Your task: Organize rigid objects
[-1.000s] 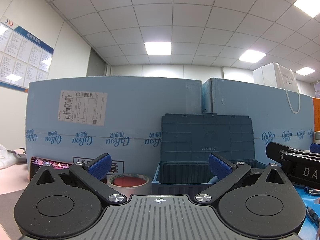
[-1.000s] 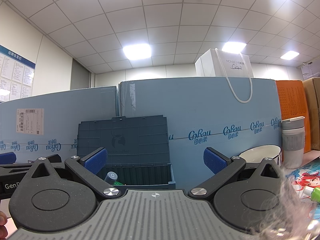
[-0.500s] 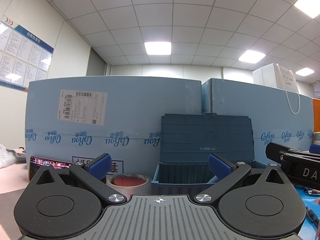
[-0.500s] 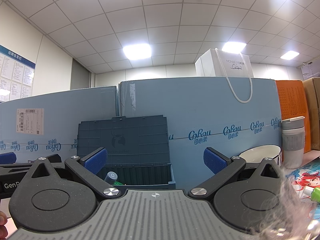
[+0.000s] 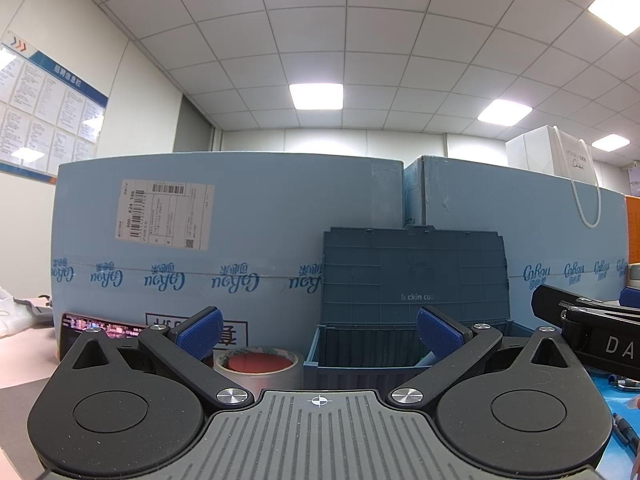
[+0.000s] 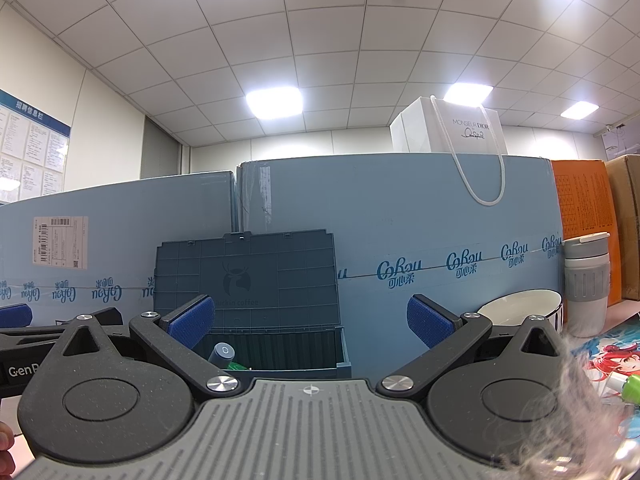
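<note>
A dark blue storage box (image 5: 360, 364) with its lid (image 5: 414, 272) standing upright sits ahead of both grippers, also seen in the right wrist view as the box (image 6: 316, 356). A grey-capped item (image 6: 221, 353) and something green (image 6: 236, 366) lie inside. A roll of clear tape (image 5: 256, 364) stands left of the box. My left gripper (image 5: 318, 330) is open and holds nothing, level with the box front. My right gripper (image 6: 310, 320) is open and holds nothing too. The right gripper's body (image 5: 588, 324) shows at the right edge of the left wrist view.
Tall light blue cartons (image 5: 224, 248) wall off the back. A white bowl (image 6: 524, 306) and a grey tumbler (image 6: 586, 284) stand at right, by an orange box (image 6: 584, 236). A phone-like device (image 5: 96, 326) lies at left. Pens (image 5: 624, 432) and a green-capped item (image 6: 628, 386) rest on the blue mat.
</note>
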A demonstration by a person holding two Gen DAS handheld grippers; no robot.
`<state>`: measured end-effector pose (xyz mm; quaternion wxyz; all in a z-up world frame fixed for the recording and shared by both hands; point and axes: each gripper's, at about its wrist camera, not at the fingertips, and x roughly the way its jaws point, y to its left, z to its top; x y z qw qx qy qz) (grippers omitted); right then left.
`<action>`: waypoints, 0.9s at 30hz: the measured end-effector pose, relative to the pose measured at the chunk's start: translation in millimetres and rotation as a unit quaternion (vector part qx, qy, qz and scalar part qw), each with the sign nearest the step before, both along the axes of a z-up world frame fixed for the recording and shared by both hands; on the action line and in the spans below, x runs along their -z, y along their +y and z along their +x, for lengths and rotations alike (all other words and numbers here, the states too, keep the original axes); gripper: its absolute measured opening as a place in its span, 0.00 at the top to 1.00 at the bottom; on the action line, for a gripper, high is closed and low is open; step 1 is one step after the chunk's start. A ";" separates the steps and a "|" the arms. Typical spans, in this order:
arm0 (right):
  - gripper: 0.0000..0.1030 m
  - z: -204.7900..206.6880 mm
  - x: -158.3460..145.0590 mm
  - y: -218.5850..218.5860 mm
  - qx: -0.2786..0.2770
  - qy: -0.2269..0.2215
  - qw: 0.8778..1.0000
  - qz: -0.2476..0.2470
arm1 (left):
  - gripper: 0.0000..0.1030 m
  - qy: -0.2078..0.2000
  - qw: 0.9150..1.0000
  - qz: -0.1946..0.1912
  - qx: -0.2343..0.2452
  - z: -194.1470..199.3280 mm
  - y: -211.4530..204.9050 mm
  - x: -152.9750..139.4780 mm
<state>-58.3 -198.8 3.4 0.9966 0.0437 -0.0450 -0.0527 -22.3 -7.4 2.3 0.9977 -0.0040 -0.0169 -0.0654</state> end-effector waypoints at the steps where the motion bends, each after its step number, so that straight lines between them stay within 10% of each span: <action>1: 0.00 0.0 0.5 0.4 0.000 0.000 1.000 -0.001 | 0.00 -0.001 1.000 0.000 -0.001 -0.4 -0.1 0.0; 27: 0.00 -0.6 1.3 2.1 -0.003 0.004 1.000 -0.004 | 0.00 0.007 1.000 -0.002 -0.001 0.4 0.5 -0.2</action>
